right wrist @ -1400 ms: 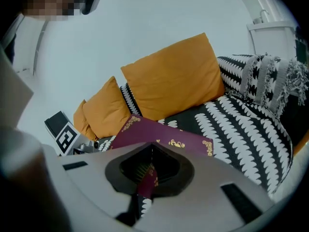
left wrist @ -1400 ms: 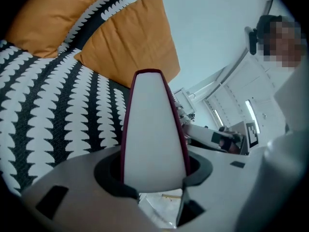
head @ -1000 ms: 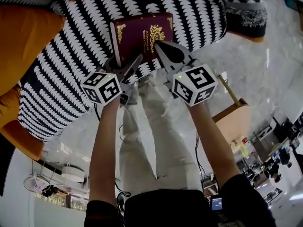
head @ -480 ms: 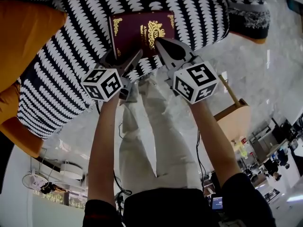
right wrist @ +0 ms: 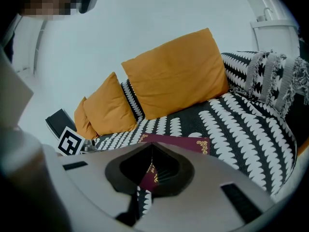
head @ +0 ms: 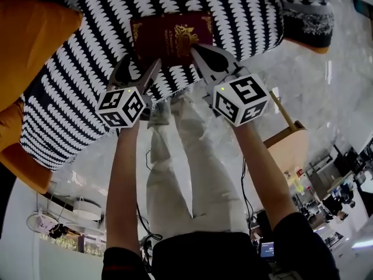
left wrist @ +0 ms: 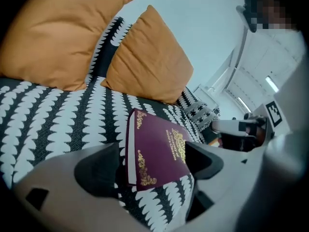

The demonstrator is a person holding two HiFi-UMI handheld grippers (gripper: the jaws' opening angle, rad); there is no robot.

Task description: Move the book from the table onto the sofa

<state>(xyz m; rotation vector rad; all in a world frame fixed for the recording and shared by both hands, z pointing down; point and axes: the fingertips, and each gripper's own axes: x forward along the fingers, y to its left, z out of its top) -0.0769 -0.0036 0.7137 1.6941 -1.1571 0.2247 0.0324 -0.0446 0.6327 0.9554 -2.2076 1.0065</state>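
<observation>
A maroon book (head: 172,37) with gold print lies flat on the black-and-white patterned sofa seat (head: 87,86). My left gripper (head: 140,67) sits at the book's near left corner. Its jaws have just been opening and now stand wide. In the left gripper view the book (left wrist: 157,151) lies between the jaws of my left gripper (left wrist: 152,167), and neither pad touches it. My right gripper (head: 195,52) is shut on the book's near right edge. In the right gripper view the book (right wrist: 188,143) has its maroon cover pinched in my right gripper (right wrist: 152,170).
Two orange cushions (left wrist: 145,57) lean on the sofa back behind the book, and another (head: 29,45) shows at the head view's left. A fringed black-and-white pillow (right wrist: 270,71) lies at the sofa's right end. A wooden side table (head: 288,147) stands on the marble floor by my right arm.
The left gripper's jaws have opened off the book and drawn back to the left. The book lies a little farther up the seat. The right gripper keeps its grip.
</observation>
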